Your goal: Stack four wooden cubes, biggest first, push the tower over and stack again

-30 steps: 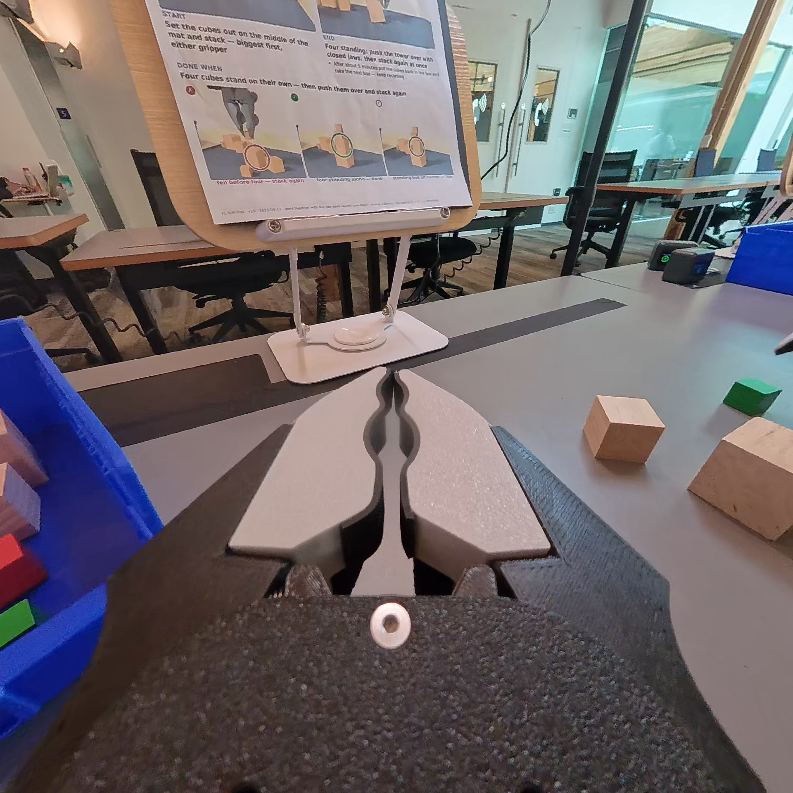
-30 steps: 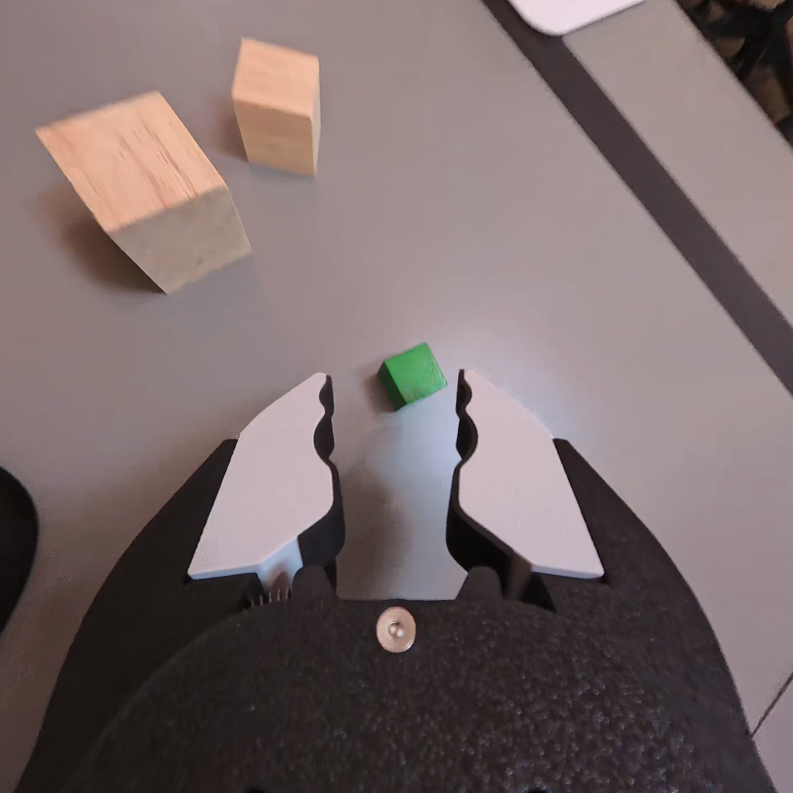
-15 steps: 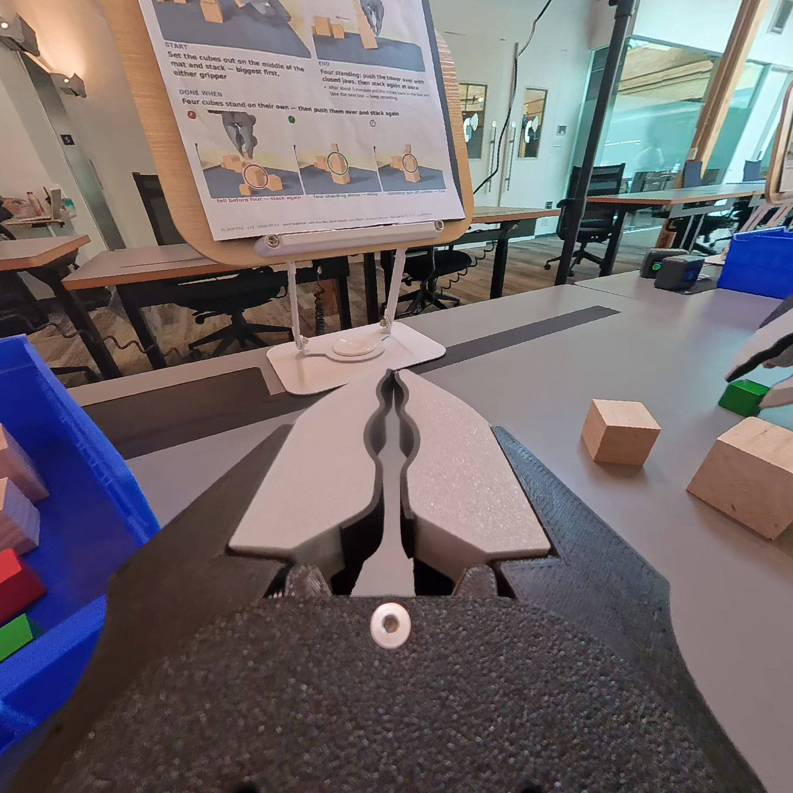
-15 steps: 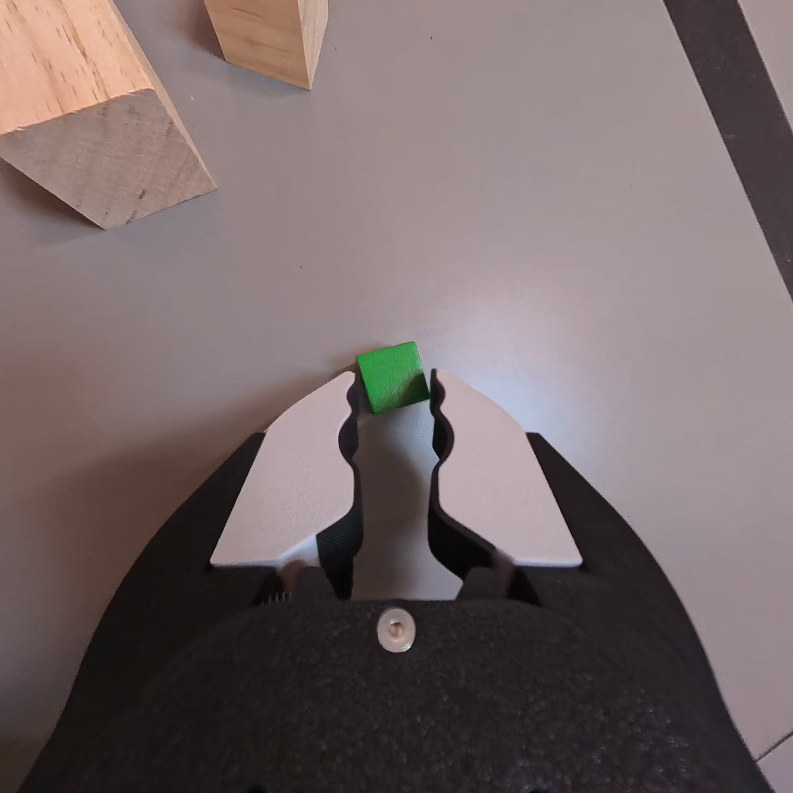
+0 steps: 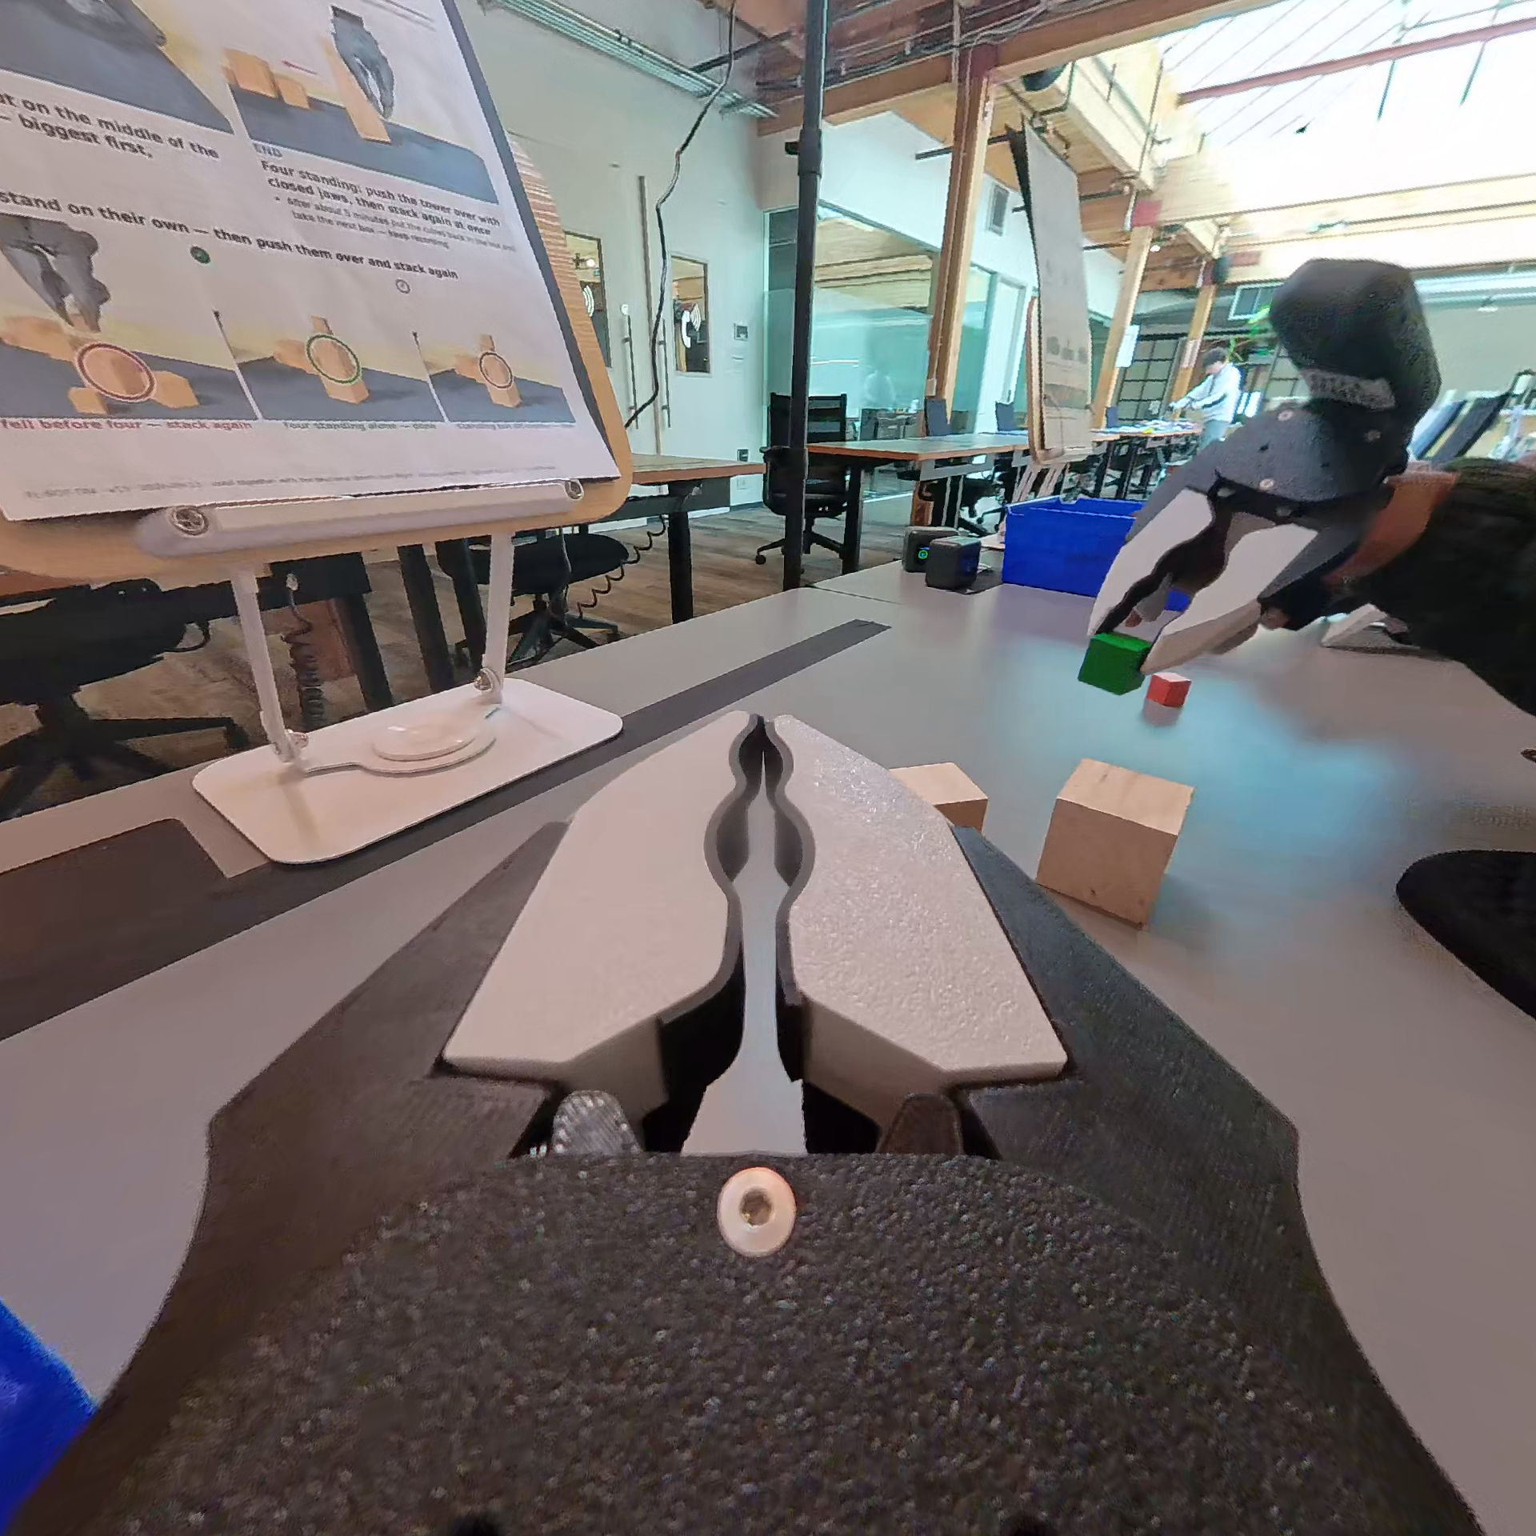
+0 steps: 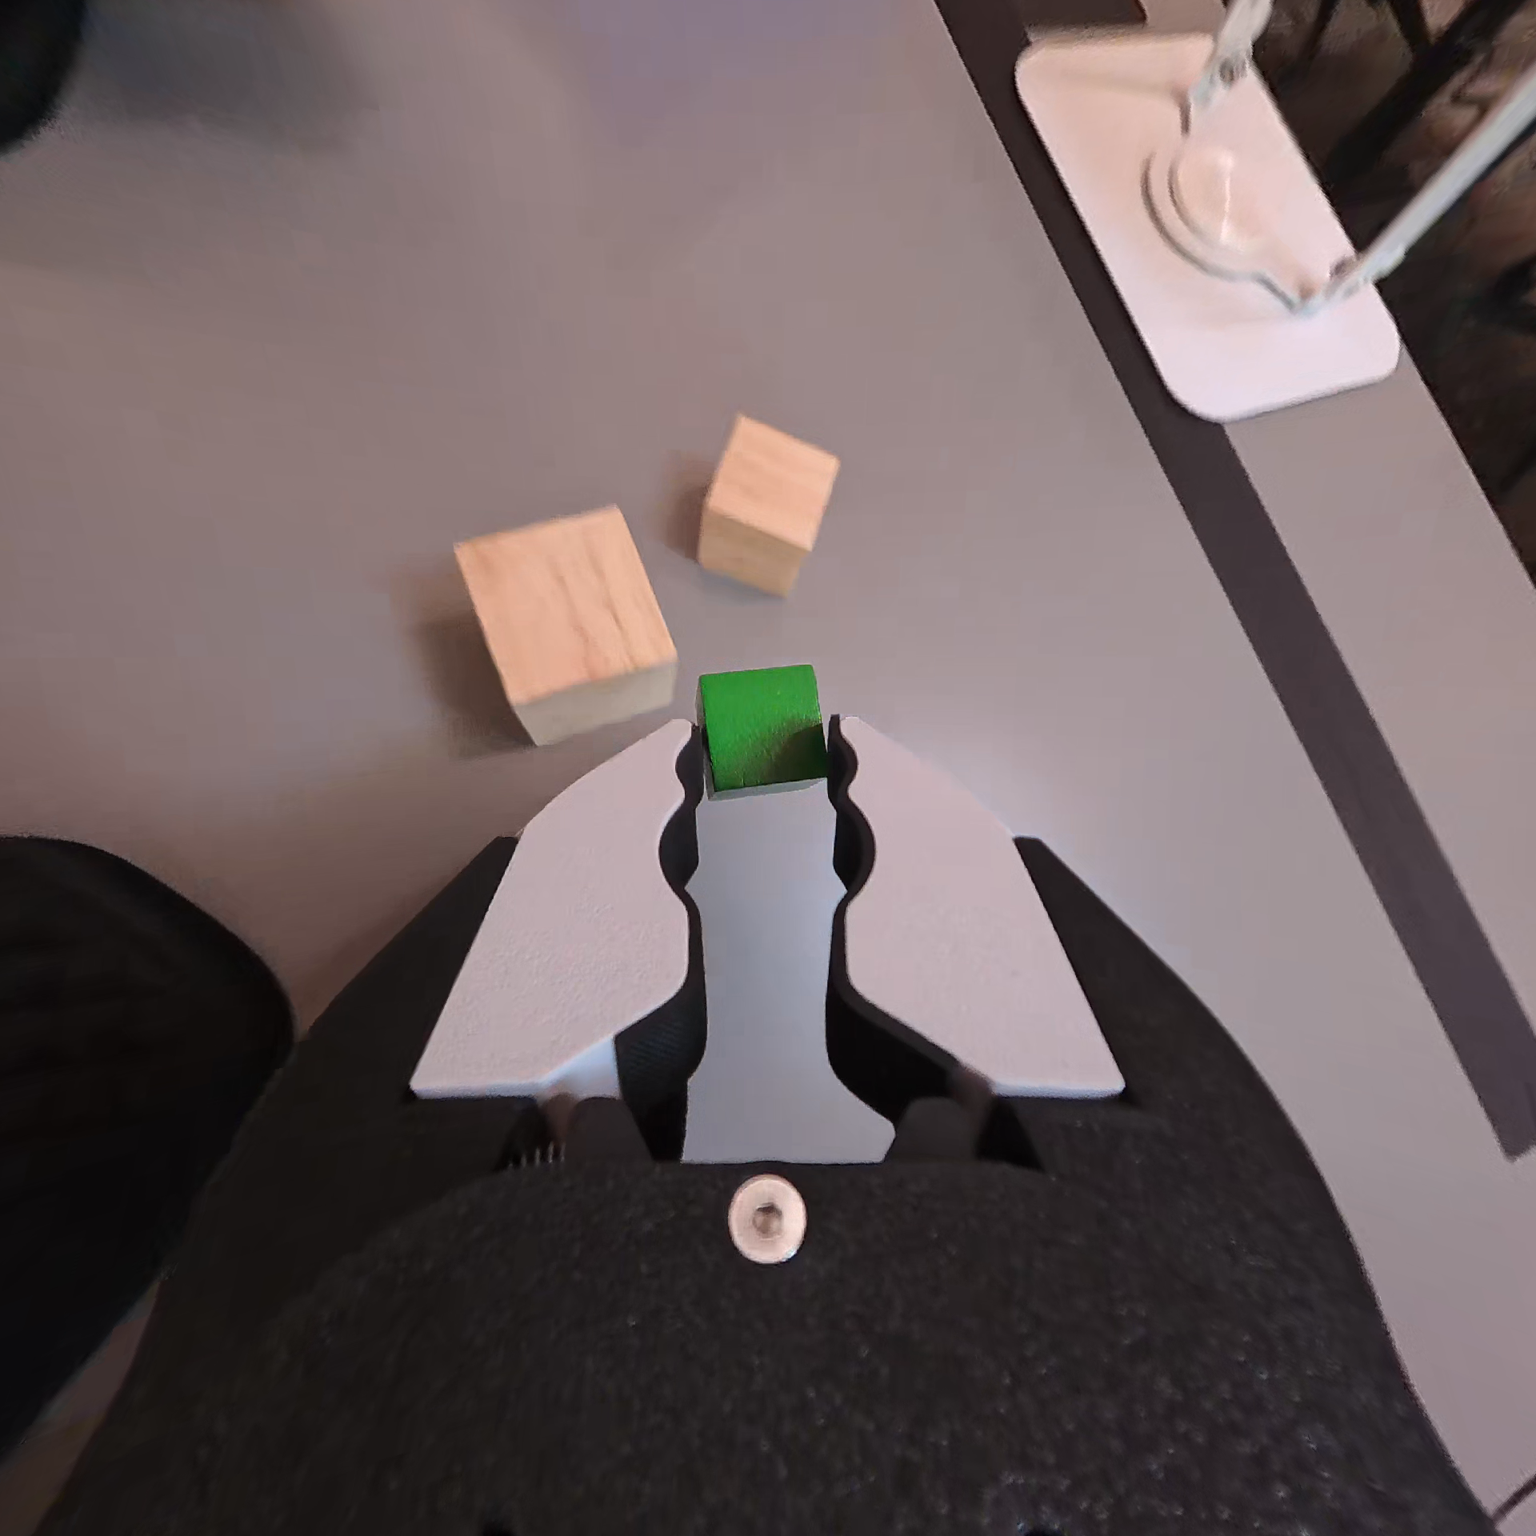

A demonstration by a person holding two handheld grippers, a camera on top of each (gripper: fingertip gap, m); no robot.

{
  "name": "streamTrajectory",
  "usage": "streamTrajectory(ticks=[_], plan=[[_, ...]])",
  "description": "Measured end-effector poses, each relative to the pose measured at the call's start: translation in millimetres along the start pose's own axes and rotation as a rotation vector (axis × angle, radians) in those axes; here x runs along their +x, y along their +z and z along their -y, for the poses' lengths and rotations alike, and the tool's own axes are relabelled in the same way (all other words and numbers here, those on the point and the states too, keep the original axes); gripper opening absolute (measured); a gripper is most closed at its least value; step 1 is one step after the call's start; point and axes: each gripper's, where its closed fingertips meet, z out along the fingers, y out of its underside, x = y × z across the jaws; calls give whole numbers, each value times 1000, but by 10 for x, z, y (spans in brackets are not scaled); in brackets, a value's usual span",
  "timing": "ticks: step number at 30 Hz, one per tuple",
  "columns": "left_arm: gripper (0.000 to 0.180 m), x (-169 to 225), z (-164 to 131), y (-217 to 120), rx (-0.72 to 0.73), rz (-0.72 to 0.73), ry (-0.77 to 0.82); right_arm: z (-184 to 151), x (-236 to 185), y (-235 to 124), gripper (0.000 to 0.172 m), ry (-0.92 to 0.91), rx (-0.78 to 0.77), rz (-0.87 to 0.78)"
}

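**A:** Right wrist view: right tool (image 6: 763,731) is clamped on a small green cube (image 6: 760,727), both pads pressed against its sides. From the left wrist view the cube (image 5: 1114,662) is clear of the grey worktop (image 5: 956,690), up in the air.

**B:** Left tool?

**A:** Left tool (image 5: 762,736) has its fingertips together, nothing between them. It hangs low over the worktop, pointed at the white base (image 5: 399,756) of a stand that carries a printed sheet (image 5: 274,249).

**B:** What else is out?

**A:** Large wooden cube (image 6: 565,619) just beside the green one in the wrist picture, but down on the surface. Smaller wooden cube (image 6: 769,507) near it, the two apart. Tiny red cube (image 5: 1168,689) sits on the worktop below the right tool, only seen from the left side.

**B:** Anything stacked?

**A:** No. Every block on the surface stands alone, none on top of another. Only the green one is lifted.

**B:** Surroundings?

**A:** Dark strip (image 6: 1297,665) runs across the worktop between the blocks and the stand base. Blue bin (image 5: 1064,544) at the far end behind the right tool. Blue corner at bottom left of the left wrist picture, can't tell what it is.
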Motion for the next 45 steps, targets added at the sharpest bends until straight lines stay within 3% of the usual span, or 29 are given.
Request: streamTrajectory(ticks=[6,13,20,26,32,36,41,45], plan=[[0,23,-64,29,-27,-2,0,498,-186,33,29,-90,39,72],[0,25,-65,38,-33,5,3,575,-213,307,29,-94,26,108],[0,42,-82,51,-44,8,23,720,-475,842,29,-133,12,200],[0,50,-98,59,-54,6,27,668,-703,1306,29,-213,-117,250],[0,50,-101,64,-58,9,36,663,-724,1435,34,-227,-178,250],[0,51,-92,64,-56,10,37,720,-450,1331,42,-139,-146,170],[0,59,-92,70,-57,7,36,415,7,1231,64,42,-270,33],[0,60,-109,76,-65,10,41,214,51,1258,44,109,-333,23]])
